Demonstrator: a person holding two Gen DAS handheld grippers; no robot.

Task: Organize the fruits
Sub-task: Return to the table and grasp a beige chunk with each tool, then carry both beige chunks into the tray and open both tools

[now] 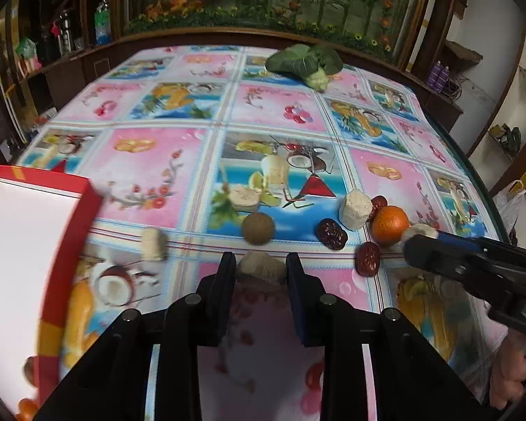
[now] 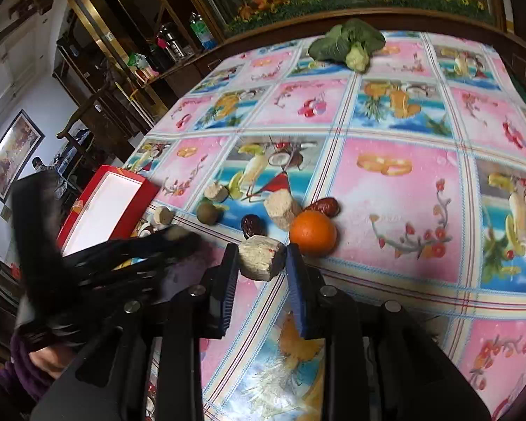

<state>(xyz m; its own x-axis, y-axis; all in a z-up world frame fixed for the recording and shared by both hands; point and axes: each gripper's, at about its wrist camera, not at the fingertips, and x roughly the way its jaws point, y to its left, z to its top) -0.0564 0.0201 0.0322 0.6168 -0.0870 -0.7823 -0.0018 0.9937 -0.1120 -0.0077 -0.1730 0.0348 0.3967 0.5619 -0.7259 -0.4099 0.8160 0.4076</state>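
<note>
My left gripper (image 1: 261, 270) has its two black fingers clamped on a pale beige cut chunk (image 1: 262, 269), rough-sided, held right at the tips just above the cloth. Right gripper (image 2: 261, 258) likewise: blue-padded fingers pinching a second pale cut chunk w/ a faceted, fibrous face (image 2: 260, 259). From the left cam I see the right gripper coming in from the right edge, w/ the person's hand behind it low at the frame edge.

Just beyond the right tips sits a round orange tangerine (image 2: 313, 233), touching or nearly touching the right finger; can't tell which. Behind it a dark red wrinkled date (image 2: 323, 207), and left of it a bigger pale upright chunk (image 2: 282, 208). Another dark date (image 2: 251, 226) lies just ahead of the held piece. A third date (image 1: 367, 259) shows in the left cam, near the tangerine.

Further left: a small round brown-green fruit (image 1: 258, 228), a pale flat chunk (image 1: 244, 198) behind it, and a small pale cylinder piece (image 1: 154, 244) between the brown fruit and the box.

The red cardboard box w/ white lining (image 1: 68, 245) sits at the left table edge, blurred in the left cam. Something orange shows by its near corner, too blurred to name.

Far side of the fruit-print plastic tablecloth (image 2: 385, 189): a green leafy vegetable w/ pale stem (image 2: 349, 44), well apart from everything else.
</note>
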